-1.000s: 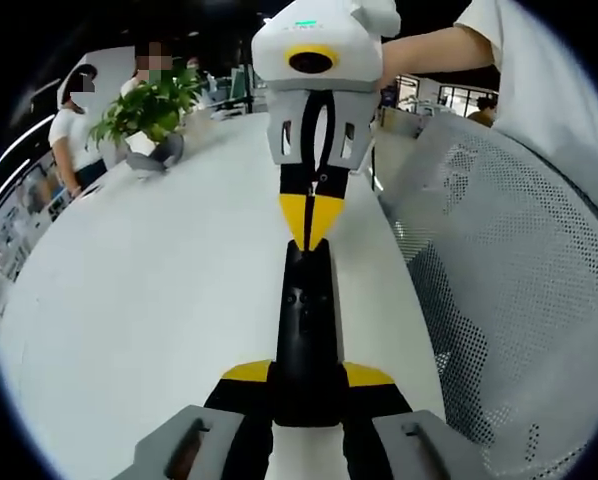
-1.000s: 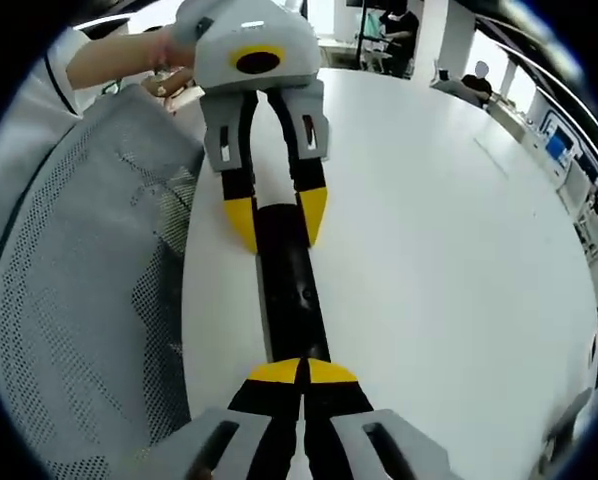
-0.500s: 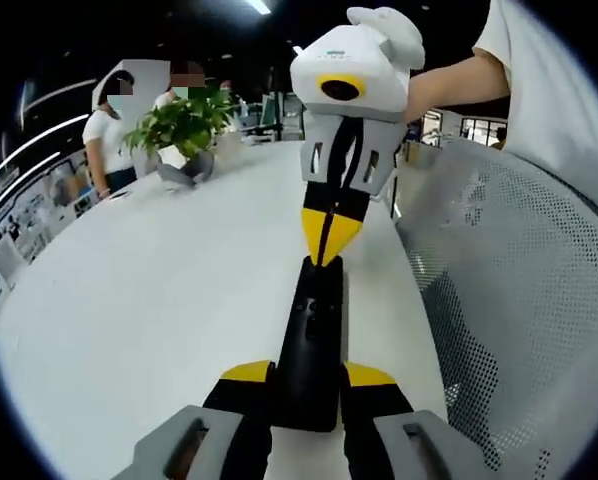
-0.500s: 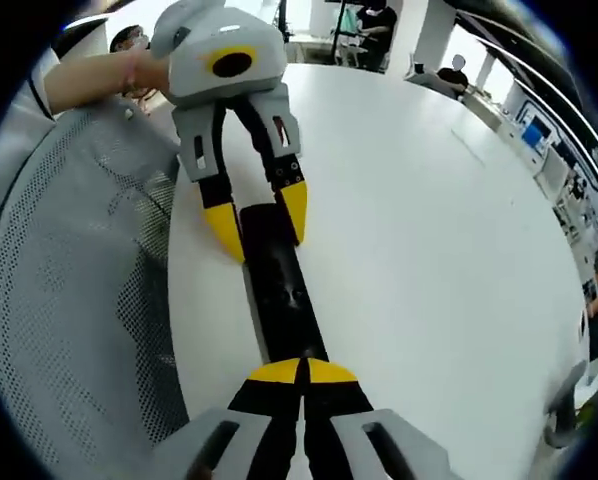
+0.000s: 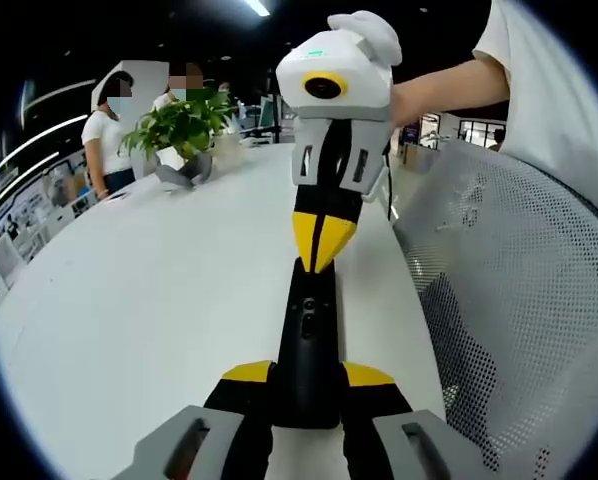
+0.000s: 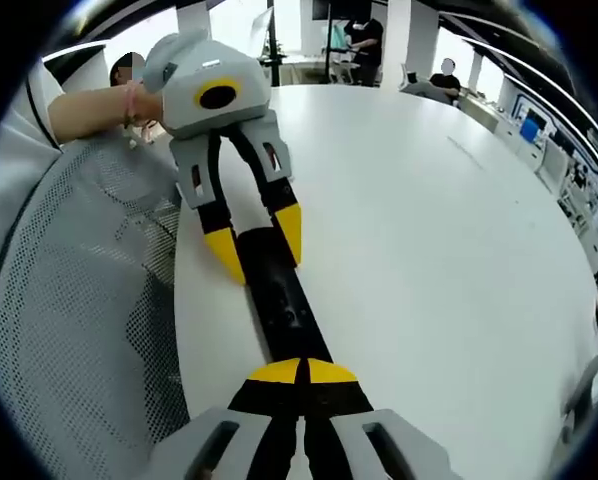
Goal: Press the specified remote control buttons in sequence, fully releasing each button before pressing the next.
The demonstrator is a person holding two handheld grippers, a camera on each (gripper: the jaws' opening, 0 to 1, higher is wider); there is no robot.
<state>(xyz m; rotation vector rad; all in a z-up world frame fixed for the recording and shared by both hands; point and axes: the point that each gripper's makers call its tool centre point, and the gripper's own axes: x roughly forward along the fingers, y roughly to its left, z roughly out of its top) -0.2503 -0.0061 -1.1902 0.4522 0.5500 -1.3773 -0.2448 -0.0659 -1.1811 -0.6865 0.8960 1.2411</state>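
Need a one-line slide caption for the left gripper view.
Left gripper clamps the black remote on the white table while the right gripper, jaws shut, touches its far end.

The remote control (image 5: 306, 345) is a long, slim black bar lying flat on the white desk (image 5: 139, 300), close to its edge. Small round buttons sit near the middle of its top face — too small to tell apart. In the right gripper view the remote control (image 6: 279, 300) runs lengthwise away from the camera.
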